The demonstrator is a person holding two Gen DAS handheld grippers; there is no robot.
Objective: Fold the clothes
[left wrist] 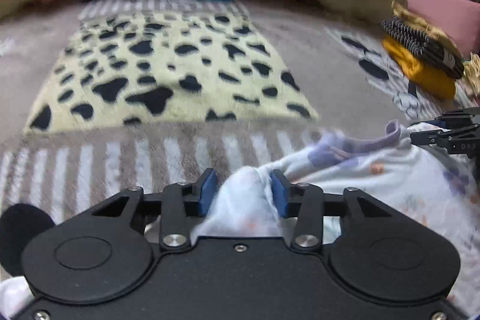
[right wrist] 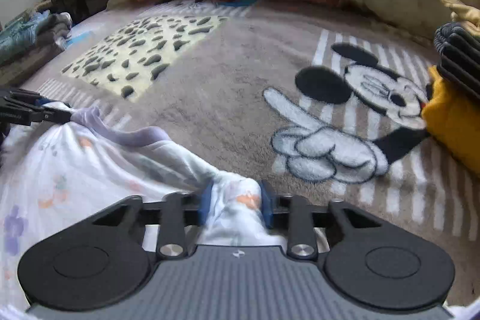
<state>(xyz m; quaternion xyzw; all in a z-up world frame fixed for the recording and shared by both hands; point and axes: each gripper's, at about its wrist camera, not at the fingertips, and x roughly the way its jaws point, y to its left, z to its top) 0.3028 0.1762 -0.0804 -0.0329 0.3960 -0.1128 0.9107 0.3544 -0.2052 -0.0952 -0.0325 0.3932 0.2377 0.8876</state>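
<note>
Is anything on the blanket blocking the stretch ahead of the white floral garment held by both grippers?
Nothing visible does. The white floral garment is pinched in the left gripper and right gripper. The grey cartoon-print blanket ahead lies bare; the folded yellow and black clothes sit far off at its right edge.

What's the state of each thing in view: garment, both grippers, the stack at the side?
left gripper: shut on the white floral garment
right gripper: shut on the garment's other bunched end
white floral garment: unfolded, crumpled, stretched between the grippers on the blanket
blanket: spread flat
folded clothes stack: folded, piled at the blanket's edge
</note>
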